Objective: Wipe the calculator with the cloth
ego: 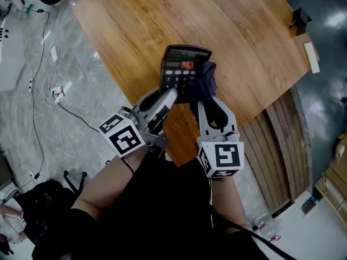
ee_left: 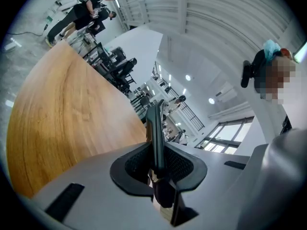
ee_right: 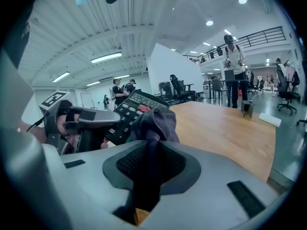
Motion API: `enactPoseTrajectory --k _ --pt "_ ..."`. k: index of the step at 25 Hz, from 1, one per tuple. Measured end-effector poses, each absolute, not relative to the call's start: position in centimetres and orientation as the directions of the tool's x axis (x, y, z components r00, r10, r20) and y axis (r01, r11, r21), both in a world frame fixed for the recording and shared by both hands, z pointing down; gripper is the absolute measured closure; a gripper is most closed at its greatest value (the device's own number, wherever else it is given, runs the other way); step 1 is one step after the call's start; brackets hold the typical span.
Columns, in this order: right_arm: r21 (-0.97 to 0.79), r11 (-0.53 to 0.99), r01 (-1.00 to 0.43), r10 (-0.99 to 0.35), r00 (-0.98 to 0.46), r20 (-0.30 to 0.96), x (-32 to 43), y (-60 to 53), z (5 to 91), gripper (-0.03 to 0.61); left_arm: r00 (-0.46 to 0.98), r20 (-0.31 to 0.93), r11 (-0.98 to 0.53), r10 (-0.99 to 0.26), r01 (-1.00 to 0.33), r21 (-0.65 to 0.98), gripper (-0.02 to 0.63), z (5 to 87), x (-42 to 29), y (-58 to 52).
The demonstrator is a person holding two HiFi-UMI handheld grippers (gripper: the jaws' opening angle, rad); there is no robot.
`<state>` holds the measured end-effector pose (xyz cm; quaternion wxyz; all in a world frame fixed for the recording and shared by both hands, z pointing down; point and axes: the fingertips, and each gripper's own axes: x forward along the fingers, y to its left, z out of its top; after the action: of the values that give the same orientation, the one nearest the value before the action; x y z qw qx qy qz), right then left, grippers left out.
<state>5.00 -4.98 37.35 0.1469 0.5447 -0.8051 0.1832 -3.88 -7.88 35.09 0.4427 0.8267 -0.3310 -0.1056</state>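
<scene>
A black calculator (ego: 184, 69) with a grey display and one red key hangs in the air above the wooden table (ego: 135, 26). My left gripper (ego: 172, 93) is shut on its lower left edge. In the left gripper view the calculator (ee_left: 156, 138) shows edge-on, pinched between the jaws. My right gripper (ego: 201, 97) is shut on a dark purple-grey cloth (ego: 207, 80), which lies bunched against the calculator's right side. The right gripper view has the cloth (ee_right: 154, 128) clamped between the jaws, with the calculator (ee_right: 134, 111) and the left gripper (ee_right: 81, 121) just beyond it.
The table's near edge (ego: 162, 140) runs below both grippers, with grey floor and white cables (ego: 51, 96) to the left. A small black object (ego: 299, 19) and a white block (ego: 311, 57) sit at the table's far right. People stand in the room beyond (ee_right: 234, 66).
</scene>
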Motion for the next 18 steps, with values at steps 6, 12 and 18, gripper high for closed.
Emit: enactPoseTrajectory --k 6,12,18 --pt "-0.115 0.27 -0.956 -0.835 -0.292 0.468 8.5 -5.5 37.4 0.505 0.759 0.138 -0.343 -0.636 -0.438 0.831 0.545 35.7 -4.3 -7.3" --pt "-0.112 0.338 -0.934 -0.824 -0.352 0.444 5.6 -6.5 35.7 0.505 0.777 0.144 -0.346 -0.612 -0.428 0.835 0.545 35.9 -4.0 -6.7" --pt "-0.146 0.466 -0.873 -0.799 -0.486 0.354 0.1 -5.9 31.3 0.505 0.793 0.185 -0.359 -0.581 -0.453 0.816 0.545 37.2 -3.3 -6.5"
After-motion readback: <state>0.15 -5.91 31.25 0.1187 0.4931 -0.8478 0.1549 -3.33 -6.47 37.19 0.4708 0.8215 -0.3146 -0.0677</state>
